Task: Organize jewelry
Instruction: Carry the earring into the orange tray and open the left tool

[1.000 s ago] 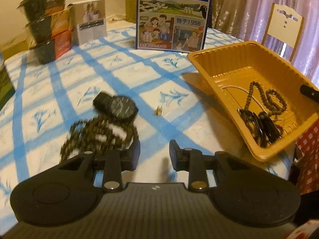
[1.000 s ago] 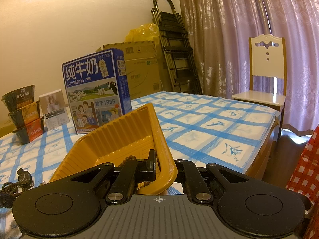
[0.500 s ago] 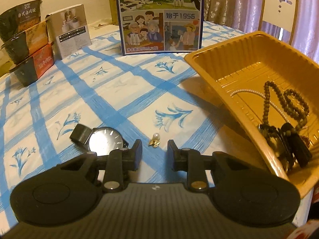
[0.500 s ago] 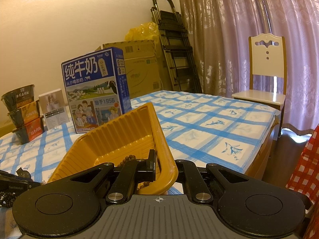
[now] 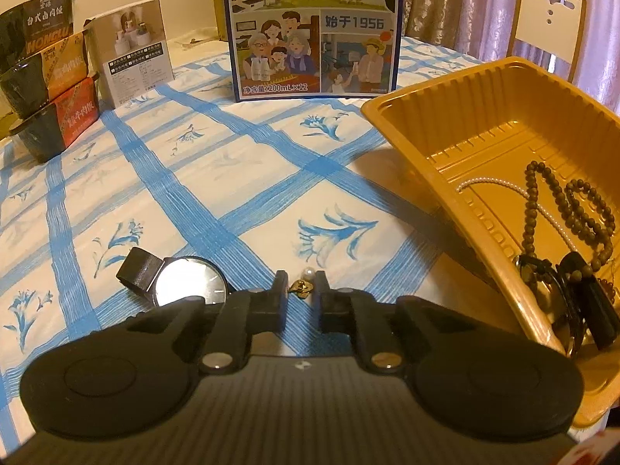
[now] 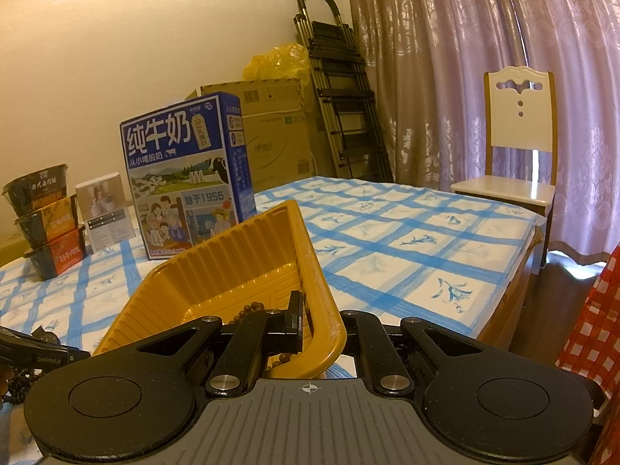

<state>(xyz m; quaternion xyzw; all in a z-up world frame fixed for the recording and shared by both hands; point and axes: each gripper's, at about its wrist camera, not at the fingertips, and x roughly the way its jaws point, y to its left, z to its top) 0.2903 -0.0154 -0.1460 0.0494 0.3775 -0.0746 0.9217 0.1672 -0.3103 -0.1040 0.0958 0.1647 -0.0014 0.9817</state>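
A small gold earring with a pearl lies on the blue-checked tablecloth between the fingertips of my left gripper. Its jaws are closing, with only slim gaps left at the earring's sides. A black watch lies just left of those fingers. My right gripper is shut on the near rim of the orange plastic tray, which is tipped up. In the tray lie brown bead strings, a thin pearl strand and dark straps.
A blue milk carton box stands at the back of the table, with stacked bowl-meal tubs and a small white box to its left. A white chair stands at the far right edge. Dark beads lie at the lower left.
My left gripper moved away from the dark bead pile, past the watch, down to the earring, and its jaws narrowed around it. The right gripper and the tray stayed still.
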